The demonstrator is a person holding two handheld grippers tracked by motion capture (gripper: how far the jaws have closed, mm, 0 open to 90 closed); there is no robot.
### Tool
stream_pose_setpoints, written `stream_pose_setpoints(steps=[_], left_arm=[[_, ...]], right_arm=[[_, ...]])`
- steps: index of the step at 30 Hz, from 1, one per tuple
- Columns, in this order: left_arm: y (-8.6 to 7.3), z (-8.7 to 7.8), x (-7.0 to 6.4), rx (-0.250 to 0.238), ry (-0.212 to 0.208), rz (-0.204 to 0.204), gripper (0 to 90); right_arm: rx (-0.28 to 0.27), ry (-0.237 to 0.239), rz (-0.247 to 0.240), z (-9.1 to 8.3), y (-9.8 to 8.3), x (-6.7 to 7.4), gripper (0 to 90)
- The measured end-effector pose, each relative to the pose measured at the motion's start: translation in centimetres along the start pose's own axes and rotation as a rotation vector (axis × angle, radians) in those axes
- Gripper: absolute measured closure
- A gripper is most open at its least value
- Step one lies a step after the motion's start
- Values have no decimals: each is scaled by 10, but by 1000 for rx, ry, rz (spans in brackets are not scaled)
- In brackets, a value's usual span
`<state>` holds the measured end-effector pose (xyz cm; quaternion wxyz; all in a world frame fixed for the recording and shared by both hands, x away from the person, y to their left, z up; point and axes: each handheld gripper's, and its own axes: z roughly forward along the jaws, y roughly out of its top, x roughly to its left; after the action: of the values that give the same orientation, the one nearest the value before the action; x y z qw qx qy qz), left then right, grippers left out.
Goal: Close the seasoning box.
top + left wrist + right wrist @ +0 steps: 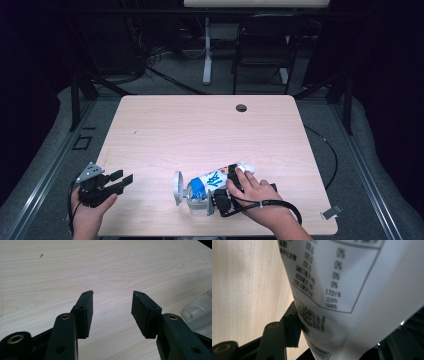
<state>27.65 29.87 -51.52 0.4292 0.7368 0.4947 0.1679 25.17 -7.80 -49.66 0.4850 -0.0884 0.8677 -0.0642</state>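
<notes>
A white bottle [216,179] with a blue label lies on its side near the front of the wooden table [200,130]. Its end rests by a clear container [196,196] with a grey round lid [177,187]. My right gripper [225,188] is under the person's hand, its jaws on either side of the bottle. In the right gripper view the printed white bottle [352,290] sits between the jaws of my right gripper [337,342], and the left pad [292,331] presses on it. My left gripper [123,178] is open at the table's front left with nothing in it, and in its own view my left gripper [112,312] is over bare wood.
The clear container [198,313] shows at the right edge of the left gripper view. A round cable hole [241,107] is near the table's far edge. A small grey clip [332,211] lies at the front right corner. A dark chair [265,45] stands beyond the table.
</notes>
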Motion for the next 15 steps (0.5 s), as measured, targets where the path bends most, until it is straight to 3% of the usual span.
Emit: stream_pose_setpoints(steps=[6,15], left_arm=[[0,0,0,-3,-1,-1,523],[0,0,1,0,1,-1,523]], right_arm=[[27,-15,-35,-2,2,-1,450],[16,-18,-37,-2,2,0,452]])
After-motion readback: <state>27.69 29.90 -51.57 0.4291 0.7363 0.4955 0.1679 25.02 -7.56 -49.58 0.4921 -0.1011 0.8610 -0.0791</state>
